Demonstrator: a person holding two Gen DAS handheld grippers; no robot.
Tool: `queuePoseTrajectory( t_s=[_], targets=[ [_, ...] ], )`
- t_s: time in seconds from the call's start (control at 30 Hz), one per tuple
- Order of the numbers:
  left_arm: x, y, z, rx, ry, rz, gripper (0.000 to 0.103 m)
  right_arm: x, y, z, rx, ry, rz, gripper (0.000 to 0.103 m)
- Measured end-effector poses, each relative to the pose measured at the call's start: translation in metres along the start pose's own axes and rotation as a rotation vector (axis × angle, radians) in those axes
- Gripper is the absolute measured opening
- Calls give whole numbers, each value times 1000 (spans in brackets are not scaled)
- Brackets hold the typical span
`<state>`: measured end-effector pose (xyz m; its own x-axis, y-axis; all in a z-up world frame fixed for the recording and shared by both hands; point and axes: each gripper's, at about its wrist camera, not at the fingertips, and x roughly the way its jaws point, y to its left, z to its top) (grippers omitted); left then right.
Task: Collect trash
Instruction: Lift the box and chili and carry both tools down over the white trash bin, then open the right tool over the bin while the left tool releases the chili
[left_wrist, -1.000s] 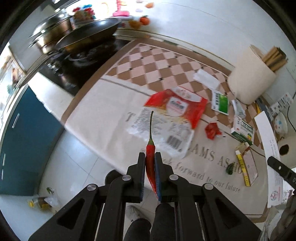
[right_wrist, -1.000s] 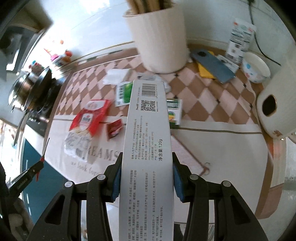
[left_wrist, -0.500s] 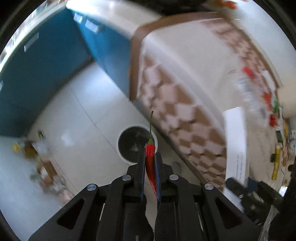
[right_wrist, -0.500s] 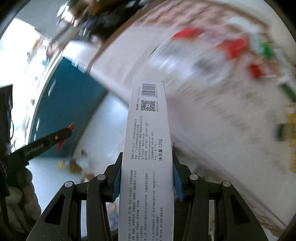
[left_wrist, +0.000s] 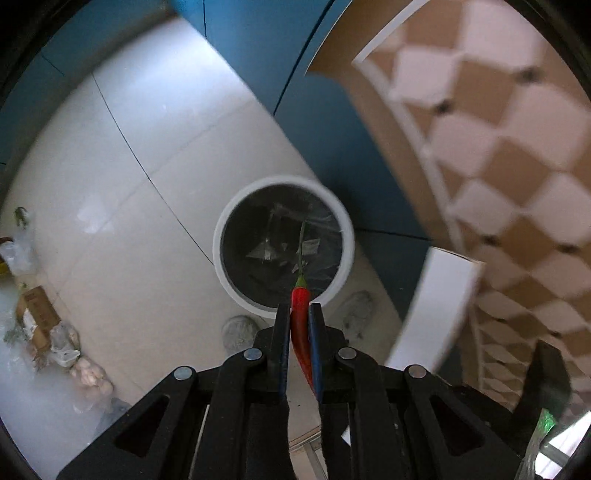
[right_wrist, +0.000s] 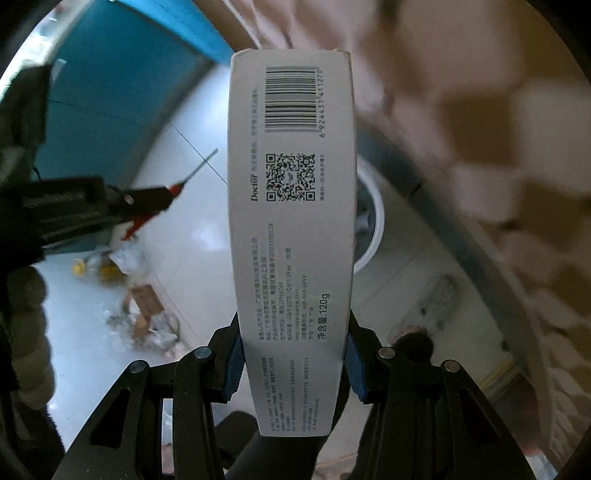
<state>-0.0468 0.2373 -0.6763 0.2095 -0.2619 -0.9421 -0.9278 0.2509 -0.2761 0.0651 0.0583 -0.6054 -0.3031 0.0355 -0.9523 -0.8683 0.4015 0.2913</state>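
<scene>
Both of your grippers hold trash above the floor, near the bin.

Your left gripper is closed on a red chili; its green stem points down over the bin, which stands on the white floor beside the blue cabinet. The bin has a white rim and a dark liner with some scraps inside. Your right gripper clamps a long white box by its two sides, the barcode end pointing forward. In the right view the box hides most of the bin. The checkered cloth hangs at the right.
</scene>
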Motion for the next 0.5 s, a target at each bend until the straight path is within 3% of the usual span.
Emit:
queuePoseTrajectory(
  t_s=[0.17,0.23,0.27,0.3,0.37,0.47,0.5],
  targets=[
    [56,18,18,-19,80,-38,8,115,-12,34,25,142,-14,48],
    [70,24,23,-33,102,-6,14,147,-20,46,43,191,-15,49],
    [74,28,25,-38,105,12,24,157,-23,46,53,203,-18,53],
    [74,30,25,-41,97,24,33,169,-33,54,68,212,-39,64],
    [69,35,22,-40,56,80,85,176,-37,61,78,191,-71,78],
    [54,40,13,-43,-7,154,102,168,-41,64,75,138,-129,92],
    [48,41,8,-43,-14,168,103,160,-43,64,70,120,-154,99]
  ],
)
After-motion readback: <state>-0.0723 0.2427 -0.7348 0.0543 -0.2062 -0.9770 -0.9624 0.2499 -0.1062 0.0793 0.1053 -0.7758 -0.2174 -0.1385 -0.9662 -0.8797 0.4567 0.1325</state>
